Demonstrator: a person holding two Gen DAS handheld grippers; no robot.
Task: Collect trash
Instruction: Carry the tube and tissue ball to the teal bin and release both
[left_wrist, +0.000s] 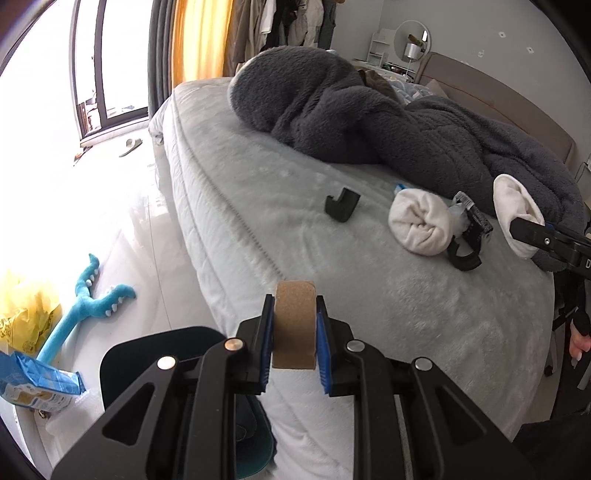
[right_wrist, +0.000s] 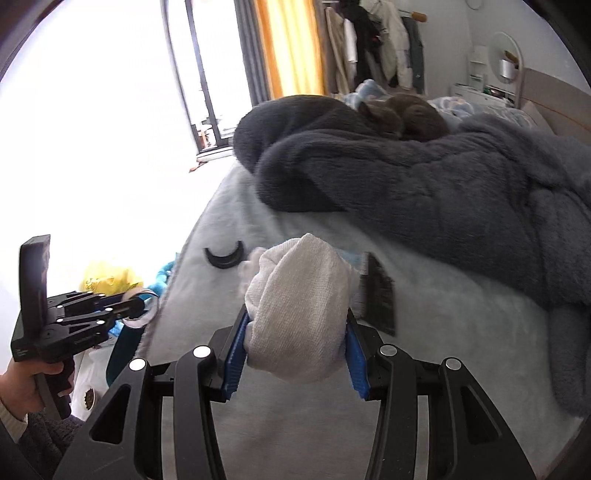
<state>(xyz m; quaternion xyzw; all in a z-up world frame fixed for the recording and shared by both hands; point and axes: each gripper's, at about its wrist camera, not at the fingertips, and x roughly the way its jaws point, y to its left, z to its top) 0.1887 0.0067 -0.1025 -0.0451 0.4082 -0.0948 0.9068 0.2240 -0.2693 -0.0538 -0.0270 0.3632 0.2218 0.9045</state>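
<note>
My left gripper (left_wrist: 294, 328) is shut on a brown cardboard tape roll (left_wrist: 294, 321), held over the near edge of the bed (left_wrist: 406, 314). It also shows in the right wrist view (right_wrist: 138, 308) at the left. My right gripper (right_wrist: 297, 332) is shut on a white rolled sock (right_wrist: 299, 306) above the bed; in the left wrist view this sock (left_wrist: 517, 210) hangs from its fingertips (left_wrist: 528, 230) at the right. A second white rolled sock (left_wrist: 421, 225) lies on the bed beside a black pet brush (left_wrist: 469, 236).
A dark grey fleece blanket (left_wrist: 369, 118) is heaped across the bed. A small black clip (left_wrist: 341, 204) lies mid-bed. On the floor at the left are a teal bin (left_wrist: 184, 369), a blue plush toy (left_wrist: 88, 299), a yellow bag (left_wrist: 26, 310) and a blue packet (left_wrist: 37, 384).
</note>
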